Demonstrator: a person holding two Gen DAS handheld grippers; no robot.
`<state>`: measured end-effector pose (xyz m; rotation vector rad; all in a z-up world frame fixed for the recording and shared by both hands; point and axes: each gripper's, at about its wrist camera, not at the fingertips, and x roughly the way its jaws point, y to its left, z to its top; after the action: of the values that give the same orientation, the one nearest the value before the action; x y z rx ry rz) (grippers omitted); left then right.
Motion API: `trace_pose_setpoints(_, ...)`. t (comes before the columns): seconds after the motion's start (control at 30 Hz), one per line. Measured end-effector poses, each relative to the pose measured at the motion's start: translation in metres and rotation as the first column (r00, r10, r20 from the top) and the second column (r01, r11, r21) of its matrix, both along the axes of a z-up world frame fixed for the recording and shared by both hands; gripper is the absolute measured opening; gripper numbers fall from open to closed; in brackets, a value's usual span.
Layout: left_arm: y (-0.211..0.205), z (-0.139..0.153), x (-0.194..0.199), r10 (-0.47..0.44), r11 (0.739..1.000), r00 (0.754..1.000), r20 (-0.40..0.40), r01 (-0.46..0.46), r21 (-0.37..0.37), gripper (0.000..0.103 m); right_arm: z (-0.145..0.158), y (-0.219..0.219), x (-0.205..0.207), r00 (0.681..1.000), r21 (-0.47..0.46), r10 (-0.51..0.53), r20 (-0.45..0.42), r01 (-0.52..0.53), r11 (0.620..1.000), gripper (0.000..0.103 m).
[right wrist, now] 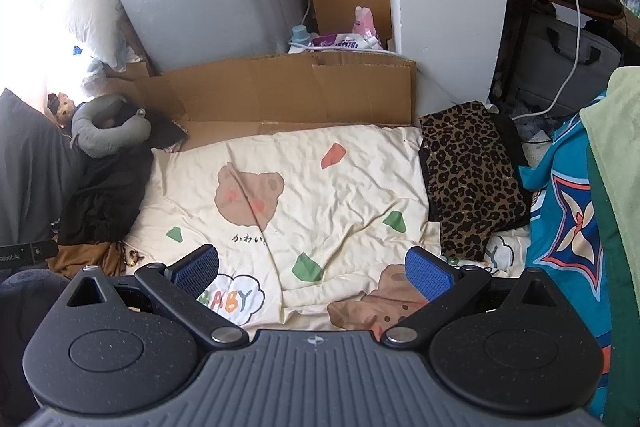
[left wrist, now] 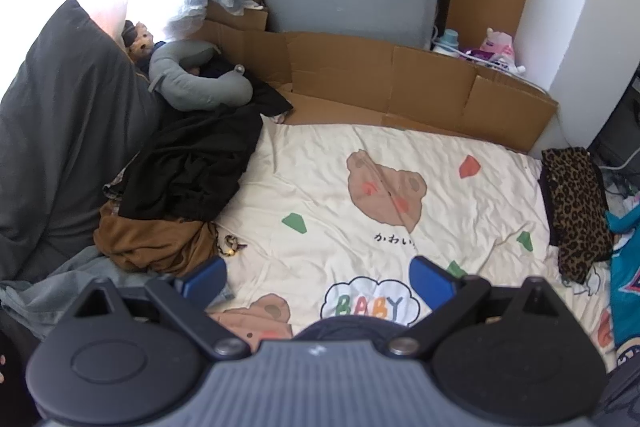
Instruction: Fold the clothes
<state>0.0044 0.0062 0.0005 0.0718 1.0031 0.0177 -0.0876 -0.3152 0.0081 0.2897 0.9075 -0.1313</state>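
Left wrist view: your left gripper point(left wrist: 316, 277) hangs over the near edge of the bed, blue pads wide apart, nothing between them. Right gripper point(right wrist: 312, 271) is the same, spread wide and empty, above the cream bear-print blanket point(right wrist: 320, 187) w/ "BABY" printed near its front edge. The clothes sit in two spots. At the bed's left edge there's a loose heap: black garment point(left wrist: 192, 167) on top, brown garment point(left wrist: 156, 243) under it toward the near-left corner, both crumpled, so no clear long axis. A grey neck pillow point(left wrist: 200, 75) lies just behind the heap at the far-left corner, beside the cardboard point(left wrist: 380, 75) lining the far edge. At the right edge lies a leopard-print garment point(right wrist: 468, 175), folded flat, approx. a long rectangle, its long axis running far-to-near along that edge, near end hanging slightly ragged. Neither gripper touches any garment; the mid part of the blanket btw. the two piles is bare.
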Motion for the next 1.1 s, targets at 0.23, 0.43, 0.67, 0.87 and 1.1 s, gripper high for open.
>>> trace_pose_setpoints(0.23,-0.0075,-0.0022,-0.0043,0.004,1.000,1.000,0.006,-0.004,0.003,0.099,-0.0003,0.0008,0.0015,1.000,0.001,0.004,-0.009,-0.004,1.000,0.102)
trace_pose_setpoints(0.43,-0.0045,-0.0021,-0.0038,0.007,1.000,1.000,0.009,-0.007,0.000,0.099,-0.0011,-0.0016,0.0012,1.000,0.005,0.005,-0.007,-0.005,1.000,0.103)
trace_pose_setpoints(0.67,-0.0034,-0.0017,-0.0025,0.010,1.000,1.000,0.007,-0.010,-0.009,0.099,-0.0001,-0.0023,0.0028,1.000,0.009,0.003,-0.008,-0.003,1.000,0.102)
trace_pose_setpoints(0.87,-0.0017,-0.0011,-0.0031,0.012,1.000,1.000,0.011,-0.012,-0.006,0.099,0.0001,-0.0021,0.0028,1.000,0.010,0.003,-0.007,-0.003,1.000,0.102)
trace_pose_setpoints(1.1,-0.0036,-0.0005,-0.0008,0.017,1.000,1.000,0.002,-0.017,0.015,0.099,0.0006,0.0072,0.0090,0.999,-0.033,0.034,-0.043,-0.035,0.999,0.103)
